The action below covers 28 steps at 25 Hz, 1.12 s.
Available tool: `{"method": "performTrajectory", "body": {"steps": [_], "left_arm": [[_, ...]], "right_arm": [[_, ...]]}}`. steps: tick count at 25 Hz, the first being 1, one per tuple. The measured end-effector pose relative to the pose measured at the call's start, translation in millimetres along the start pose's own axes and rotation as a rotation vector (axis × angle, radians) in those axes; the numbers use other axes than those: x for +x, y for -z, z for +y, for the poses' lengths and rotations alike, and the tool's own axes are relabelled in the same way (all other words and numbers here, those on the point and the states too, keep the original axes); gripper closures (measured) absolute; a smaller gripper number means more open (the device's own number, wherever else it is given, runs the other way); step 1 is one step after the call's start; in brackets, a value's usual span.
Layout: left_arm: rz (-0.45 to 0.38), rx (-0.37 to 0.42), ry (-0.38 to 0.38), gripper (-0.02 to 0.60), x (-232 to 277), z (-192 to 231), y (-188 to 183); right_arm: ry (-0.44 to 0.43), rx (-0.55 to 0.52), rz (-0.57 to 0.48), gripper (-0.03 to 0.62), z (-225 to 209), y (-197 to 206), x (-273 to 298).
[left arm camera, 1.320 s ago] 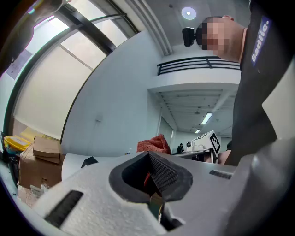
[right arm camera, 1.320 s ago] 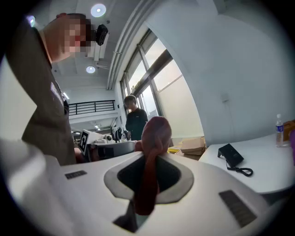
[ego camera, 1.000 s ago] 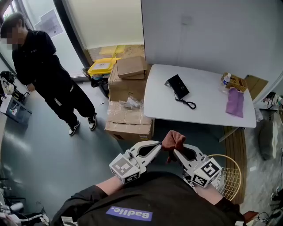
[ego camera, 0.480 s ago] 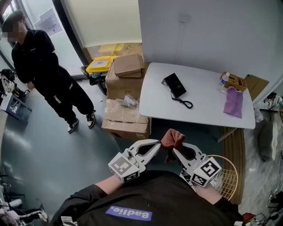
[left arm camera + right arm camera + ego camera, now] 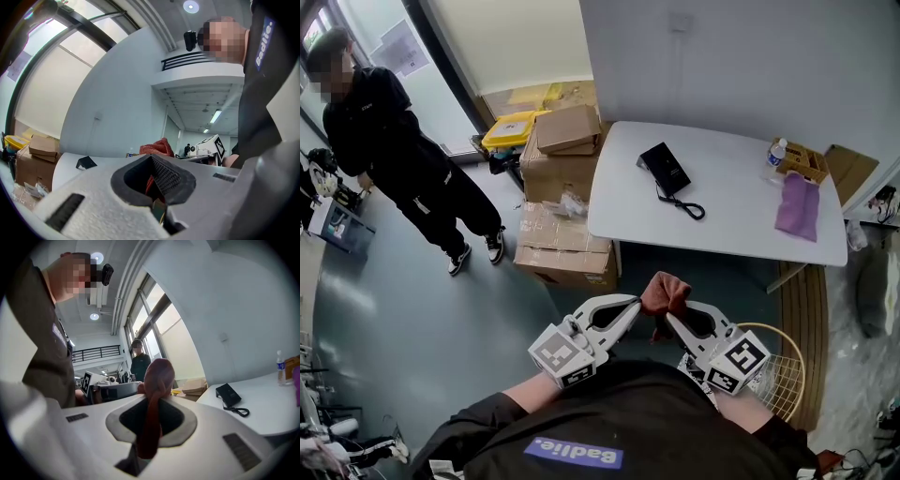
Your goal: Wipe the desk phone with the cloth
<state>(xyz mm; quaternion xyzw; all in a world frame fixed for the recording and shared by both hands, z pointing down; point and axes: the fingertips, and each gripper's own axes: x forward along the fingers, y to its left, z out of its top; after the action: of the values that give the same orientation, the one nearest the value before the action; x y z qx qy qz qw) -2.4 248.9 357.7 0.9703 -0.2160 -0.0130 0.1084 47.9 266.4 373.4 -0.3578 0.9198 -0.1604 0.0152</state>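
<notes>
Approach step, wiping not yet begun. Red cloth (image 5: 666, 292) is clamped bunched by left gripper (image 5: 636, 306) & right gripper (image 5: 671, 321), both closed on it. Desk phone (image 5: 664, 169) lies on table (image 5: 741, 220), well beyond cloth. Next, probably: cloth to be carried fwd & lowered onto phone

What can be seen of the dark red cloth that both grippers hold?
The dark red cloth looks like soft, towel-like fabric, bunched into a crumpled lump. The left gripper and the right gripper are both shut on it, their tips meeting at it. It is held in the air near the person's chest, apart from the white table.
</notes>
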Motion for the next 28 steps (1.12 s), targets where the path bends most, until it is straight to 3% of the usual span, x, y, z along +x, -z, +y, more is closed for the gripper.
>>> {"method": "performTrajectory", "body": {"steps": [10,15,21,28], "left_arm": [[-0.006,-0.003,0.042,0.577,27.0,35.3,0.2],[-0.006,-0.03,0.063,0.577,51.5,87.6,-10.9],[-0.02,-0.054,0.139,0.577,76.0,149.1,-43.4],[0.004,-0.016,0.166,0.577,84.3,228.2,-61.7]], "right_arm": [[0.059,0.017,0.015,0.545,-38.3,-1.8,17.9],[0.108,0.017,0.032,0.545,-74.1,-14.2,54.8],[0.149,0.006,0.053,0.545,-113.0,-36.2,109.2],[0.186,-0.017,0.047,0.546,-142.3,-67.7,176.2]]}}
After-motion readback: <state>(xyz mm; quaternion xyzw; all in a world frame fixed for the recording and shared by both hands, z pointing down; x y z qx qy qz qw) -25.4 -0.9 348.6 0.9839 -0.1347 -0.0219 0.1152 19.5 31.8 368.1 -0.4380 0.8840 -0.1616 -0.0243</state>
